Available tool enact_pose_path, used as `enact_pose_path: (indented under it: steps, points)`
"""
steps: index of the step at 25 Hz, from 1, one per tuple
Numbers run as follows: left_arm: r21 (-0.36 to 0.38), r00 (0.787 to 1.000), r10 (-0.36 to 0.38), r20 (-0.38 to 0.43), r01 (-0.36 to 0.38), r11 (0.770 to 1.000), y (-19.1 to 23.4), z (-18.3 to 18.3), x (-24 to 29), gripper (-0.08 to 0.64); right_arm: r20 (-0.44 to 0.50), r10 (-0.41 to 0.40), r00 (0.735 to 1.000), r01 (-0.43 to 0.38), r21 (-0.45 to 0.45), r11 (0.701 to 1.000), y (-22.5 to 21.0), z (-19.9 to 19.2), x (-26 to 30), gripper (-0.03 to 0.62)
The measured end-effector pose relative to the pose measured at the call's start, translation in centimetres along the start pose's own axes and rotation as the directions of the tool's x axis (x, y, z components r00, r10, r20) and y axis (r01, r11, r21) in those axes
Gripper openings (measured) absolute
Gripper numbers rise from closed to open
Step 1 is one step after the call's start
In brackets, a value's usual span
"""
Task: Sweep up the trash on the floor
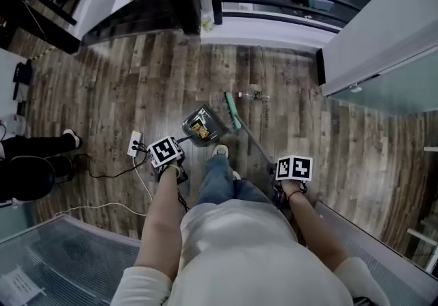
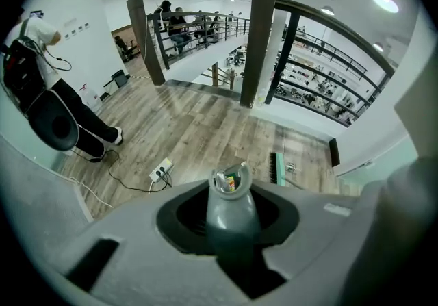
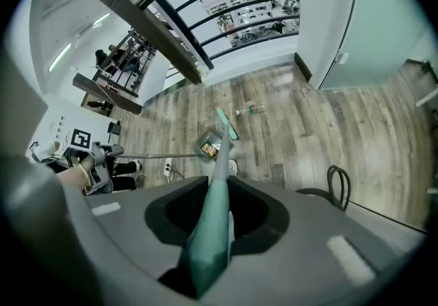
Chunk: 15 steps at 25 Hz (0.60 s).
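1. Wood-plank floor (image 1: 102,92) runs up to a dark railing (image 1: 274,7) on an upper level. A power strip (image 1: 134,142) and its cable lie at the left, near another person's shoe (image 1: 70,137).
2. The dustpan (image 1: 202,126) is low, just ahead of the wearer's own shoe (image 1: 220,150), and coloured wrappers lie in it. I cannot tell whether its lip touches the boards.
3. The broom head (image 1: 233,111) is just beside the pan's right edge. A small bottle (image 1: 253,95) lies on the floor beyond it, apart from the bristles.
4. The step in hand looks to be bringing the bottle to the pan.
   - Reach the head past the bottle and draw it back in short strokes.
   - Meet the bottle side-on, as it will likely roll.
   - Press the pan's lip flat with its mouth toward the bottle.
   - Keep the pan level so the wrappers stay in.
5. The left gripper (image 1: 166,154) has its jaws closed snugly round the grey pan handle (image 2: 231,219), with no gap showing.
6. The right gripper (image 1: 291,171) is likewise clamped on the teal broom handle (image 3: 209,229), which runs straight out between its jaws to the head.
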<state>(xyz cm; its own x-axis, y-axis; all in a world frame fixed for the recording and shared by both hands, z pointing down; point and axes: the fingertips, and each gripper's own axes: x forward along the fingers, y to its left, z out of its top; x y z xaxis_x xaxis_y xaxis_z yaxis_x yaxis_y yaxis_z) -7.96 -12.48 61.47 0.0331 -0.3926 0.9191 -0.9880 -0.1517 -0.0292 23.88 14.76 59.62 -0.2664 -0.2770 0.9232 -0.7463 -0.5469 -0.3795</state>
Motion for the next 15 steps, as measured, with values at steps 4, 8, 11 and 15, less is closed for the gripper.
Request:
enact_pose_path:
  steps: [4, 8, 11, 15]
  points:
    - [0.085, 0.999, 0.0, 0.04, -0.003, 0.996, -1.4, 3.4, 1.4, 0.092, 0.026, -0.034, 0.999, 0.033, 0.052, 0.998, -0.6, 1.5, 0.0, 0.097]
    - [0.096, 0.998, -0.059, 0.009, 0.057, 0.994, -3.5, 4.9, 3.3, 0.092, 0.058, -0.063, 0.996, 0.057, 0.099, 0.993, -0.7, 3.7, 0.2, 0.097]
    - [0.113, 0.997, -0.074, -0.008, 0.074, 0.991, -4.6, 5.7, 4.0, 0.093, 0.074, -0.085, 0.994, 0.076, 0.123, 0.989, -0.8, 5.4, 0.2, 0.097]
    - [0.126, 0.994, -0.107, -0.034, 0.111, 0.986, -6.1, 6.5, 5.6, 0.094, 0.085, -0.126, 0.988, 0.115, 0.132, 0.985, -0.9, 8.3, 0.5, 0.097]
